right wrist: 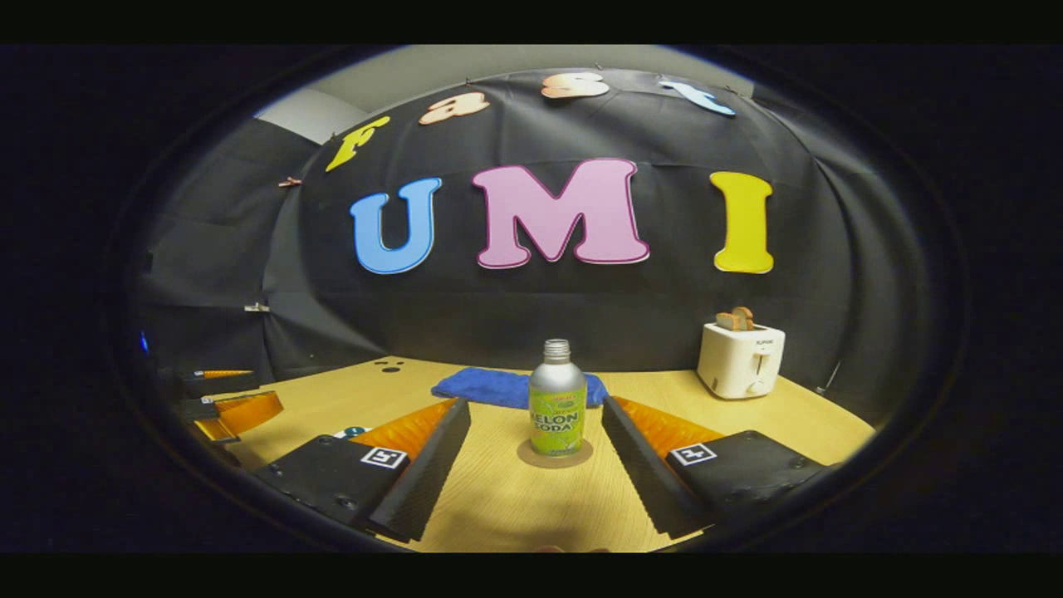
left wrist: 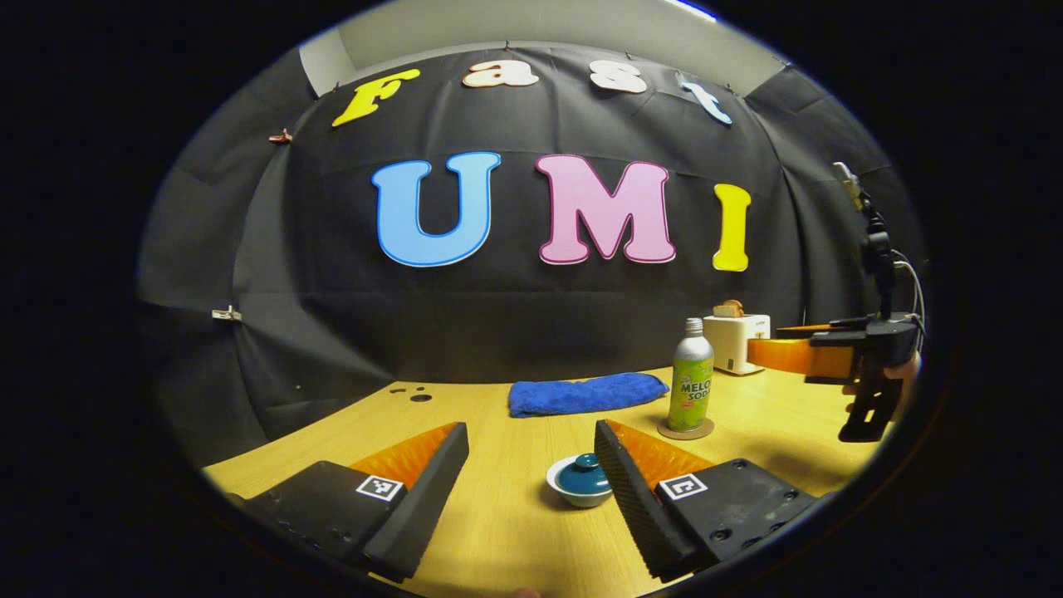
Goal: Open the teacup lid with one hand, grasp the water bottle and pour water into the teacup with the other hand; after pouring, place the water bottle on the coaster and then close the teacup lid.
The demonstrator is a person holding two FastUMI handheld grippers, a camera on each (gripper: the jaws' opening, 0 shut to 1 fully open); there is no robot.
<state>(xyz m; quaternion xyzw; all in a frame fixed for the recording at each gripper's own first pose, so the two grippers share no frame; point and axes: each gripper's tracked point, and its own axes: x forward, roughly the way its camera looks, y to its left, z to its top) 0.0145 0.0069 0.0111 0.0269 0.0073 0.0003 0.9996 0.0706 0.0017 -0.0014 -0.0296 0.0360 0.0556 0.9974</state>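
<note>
Pale wood-grain counter [left wrist: 498,515] runs out ahead of me to the black cloth wall, with a folded blue towel [left wrist: 585,393] lying along the far edge at about 12 o'clock and a white toaster [right wrist: 741,359] holding a slice of bread off at 2 o'clock in the right gripper view. My left gripper [left wrist: 531,473] has its jaws spread wide, nothing between them, and the small white ceramic teacup with its round teal lid [left wrist: 581,480] sits on the counter just ahead, slightly toward 1 o'clock and tucked close against the inner face of the right-hand finger; the lid is seated on the cup, its little knob pointing straight up. My right gripper [right wrist: 536,465] also has its jaws wide apart and holds nothing, and the green-and-silver soda-style water bottle [right wrist: 556,411] stands dead ahead at 12 o'clock, centred in the gap, its long axis upright, capless at the neck as far as I can tell. It stands on the round brown coaster [right wrist: 555,453]. So the left is nearer the cup, the right nearer the bottle. With the lid on and the bottle on the coaster, this fits either a cup waiting to be filled or one already filled and covered; whatever is inside the cup is hidden by the lid.
</note>
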